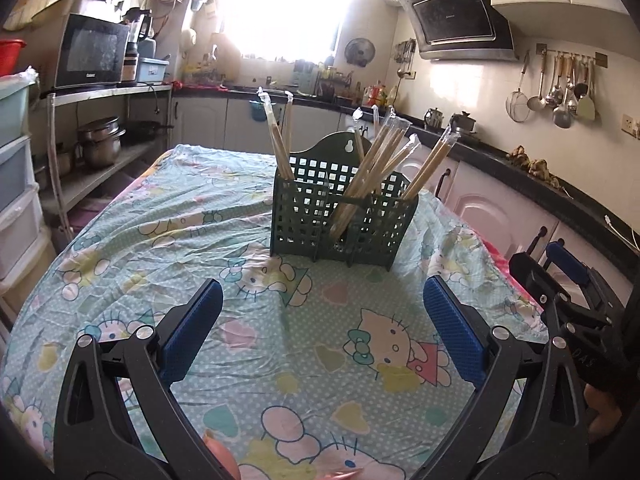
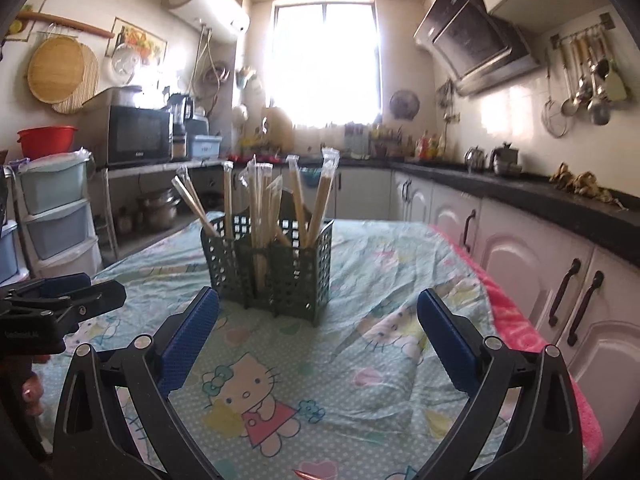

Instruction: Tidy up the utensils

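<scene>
A dark green basket (image 1: 344, 216) with a grid of square holes stands upright on the table (image 1: 280, 360), which is covered by a pale green cartoon-cat cloth (image 2: 320, 392). The basket sits toward the far middle of the table and holds many wrapped chopsticks (image 1: 376, 168), each pair in a clear plastic sleeve. They lean at different angles: a few stand in the left compartment, most crowd the middle, and 1 pair tilts out at the right end.

The left gripper (image 1: 322, 320) hangs above the cloth on the near side of the basket, its blue-padded jaws wide apart with nothing between them. The right gripper (image 2: 318, 326) is likewise short of the basket, jaws spread wide and empty. In the left wrist view the right gripper shows at the right edge, well apart from the basket.

A microwave (image 2: 138, 134) sits on a shelf at the left, and ladles (image 1: 560, 92) hang on the right wall.
</scene>
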Demonstrator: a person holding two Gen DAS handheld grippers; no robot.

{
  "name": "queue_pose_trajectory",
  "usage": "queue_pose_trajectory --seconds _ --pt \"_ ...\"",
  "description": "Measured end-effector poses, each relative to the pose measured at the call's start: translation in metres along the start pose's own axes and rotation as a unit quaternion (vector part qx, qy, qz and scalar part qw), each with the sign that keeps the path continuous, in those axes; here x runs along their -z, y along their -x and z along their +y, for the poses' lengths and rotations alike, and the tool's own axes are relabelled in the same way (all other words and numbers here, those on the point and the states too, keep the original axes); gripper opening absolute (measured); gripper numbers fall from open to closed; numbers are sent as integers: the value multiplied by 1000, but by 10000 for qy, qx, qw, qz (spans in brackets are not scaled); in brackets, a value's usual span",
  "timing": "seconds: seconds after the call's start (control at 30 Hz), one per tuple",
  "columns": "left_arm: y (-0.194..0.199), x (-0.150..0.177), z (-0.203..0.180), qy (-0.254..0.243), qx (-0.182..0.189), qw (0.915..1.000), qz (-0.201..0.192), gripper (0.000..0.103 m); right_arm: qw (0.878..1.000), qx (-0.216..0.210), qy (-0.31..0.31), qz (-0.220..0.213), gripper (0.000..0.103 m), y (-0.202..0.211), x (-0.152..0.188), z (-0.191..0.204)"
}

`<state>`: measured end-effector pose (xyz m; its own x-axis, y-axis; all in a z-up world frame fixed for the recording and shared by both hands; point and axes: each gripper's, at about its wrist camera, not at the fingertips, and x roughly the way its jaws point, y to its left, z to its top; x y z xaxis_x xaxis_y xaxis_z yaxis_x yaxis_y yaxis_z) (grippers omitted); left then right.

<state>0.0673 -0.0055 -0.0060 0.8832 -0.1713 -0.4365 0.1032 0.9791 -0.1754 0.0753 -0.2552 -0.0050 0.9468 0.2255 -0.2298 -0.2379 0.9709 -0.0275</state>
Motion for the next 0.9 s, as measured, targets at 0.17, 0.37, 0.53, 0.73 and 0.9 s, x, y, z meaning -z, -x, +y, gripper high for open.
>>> queue_pose_trajectory --seconds 0.17,0.37,0.53,0.73,0.9 --pt "4 3 0 15 -25 9998 -199 92 9997 65 71 -246 97 3 2 0" --pt "7 4 -1 30 -36 9994 -342 93 9996 117 -10 -268 97 4 3 0" --pt "11 3 -2 9 -57 9989 -462 93 9998 89 -52 -197 97 3 6 1" --pt "9 2 -1 25 -98 9991 -422 93 9998 43 -61 -170 97 3 7 2" --pt "9 2 -1 24 -125 9990 -423 93 9998 40 -82 -164 97 4 7 2"
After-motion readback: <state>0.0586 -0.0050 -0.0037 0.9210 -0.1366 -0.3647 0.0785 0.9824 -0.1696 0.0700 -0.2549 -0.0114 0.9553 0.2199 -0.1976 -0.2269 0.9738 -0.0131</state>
